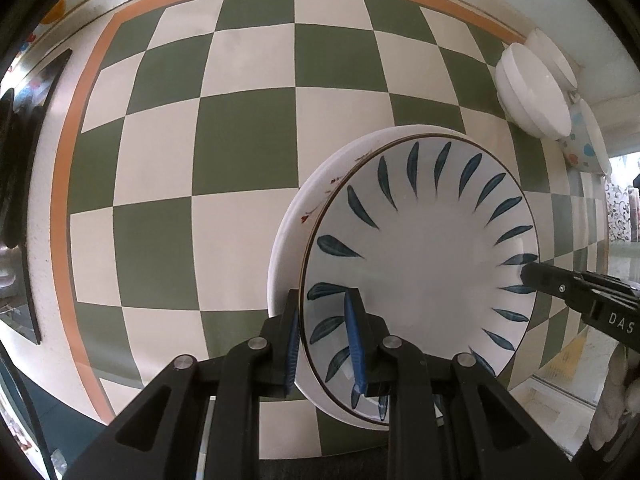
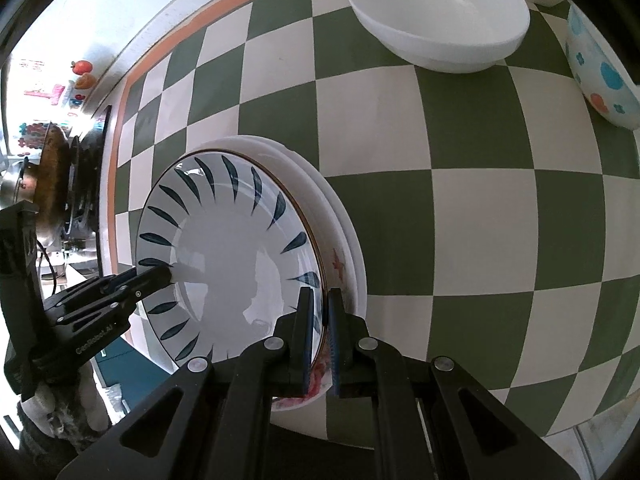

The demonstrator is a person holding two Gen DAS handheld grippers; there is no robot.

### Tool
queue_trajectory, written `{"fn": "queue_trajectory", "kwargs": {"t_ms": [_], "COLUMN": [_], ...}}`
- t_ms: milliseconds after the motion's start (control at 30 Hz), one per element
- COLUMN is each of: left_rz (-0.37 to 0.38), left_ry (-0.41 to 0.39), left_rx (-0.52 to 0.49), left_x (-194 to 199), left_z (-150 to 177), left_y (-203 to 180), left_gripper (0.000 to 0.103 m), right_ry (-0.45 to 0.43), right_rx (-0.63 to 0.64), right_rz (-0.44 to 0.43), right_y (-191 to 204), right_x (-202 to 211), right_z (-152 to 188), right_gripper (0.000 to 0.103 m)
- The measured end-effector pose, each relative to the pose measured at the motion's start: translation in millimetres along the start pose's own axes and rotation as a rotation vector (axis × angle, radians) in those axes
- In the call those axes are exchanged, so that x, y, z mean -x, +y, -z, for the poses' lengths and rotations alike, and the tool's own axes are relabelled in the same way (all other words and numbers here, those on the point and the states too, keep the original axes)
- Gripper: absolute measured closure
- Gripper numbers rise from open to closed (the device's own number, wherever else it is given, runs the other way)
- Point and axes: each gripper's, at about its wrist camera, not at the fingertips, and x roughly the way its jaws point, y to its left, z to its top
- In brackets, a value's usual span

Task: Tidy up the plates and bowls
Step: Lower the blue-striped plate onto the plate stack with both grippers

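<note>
Both tongs, left tongs point(image 1: 326, 336) and right tongs point(image 2: 320, 336), clamp the blue-leaf plate point(image 1: 424, 264) by opposite rims; lower it level onto the white plates point(image 2: 344, 216); release together.

Glossy glazed ceramic plate point(image 1: 424, 264)

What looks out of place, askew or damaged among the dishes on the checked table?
Only one thing: the blue-leaf plate, held at opposite rims by the left tool and right tool, sits off-centre over the white plates beneath, whose rim shows on one side. No chips or spills are visible. The white bowl stands upright.
</note>
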Motion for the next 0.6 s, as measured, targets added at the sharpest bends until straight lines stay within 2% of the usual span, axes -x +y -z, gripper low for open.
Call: {"fn": "queue_trajectory", "kwargs": {"t_ms": [367,600], "left_rz": [-0.006,-0.004], "left_ry": [0.001,0.011], "left_rx": [0.026,0.063], "left_x": [-1.1,-2.0], "left_z": [2.0,2.2], "left_y": [0.3,5.0], "left_gripper": [0.083,0.083], "right_ry": [-0.005,0.01], "right_rx": [-0.001,-0.009], "right_rz": [0.008,-0.008], "right_y": [-1.3,-2.8], "right_x": [-0.7,0.2], "right_z": [1.8,0.9], "right_gripper": [0.094,0.091]}}
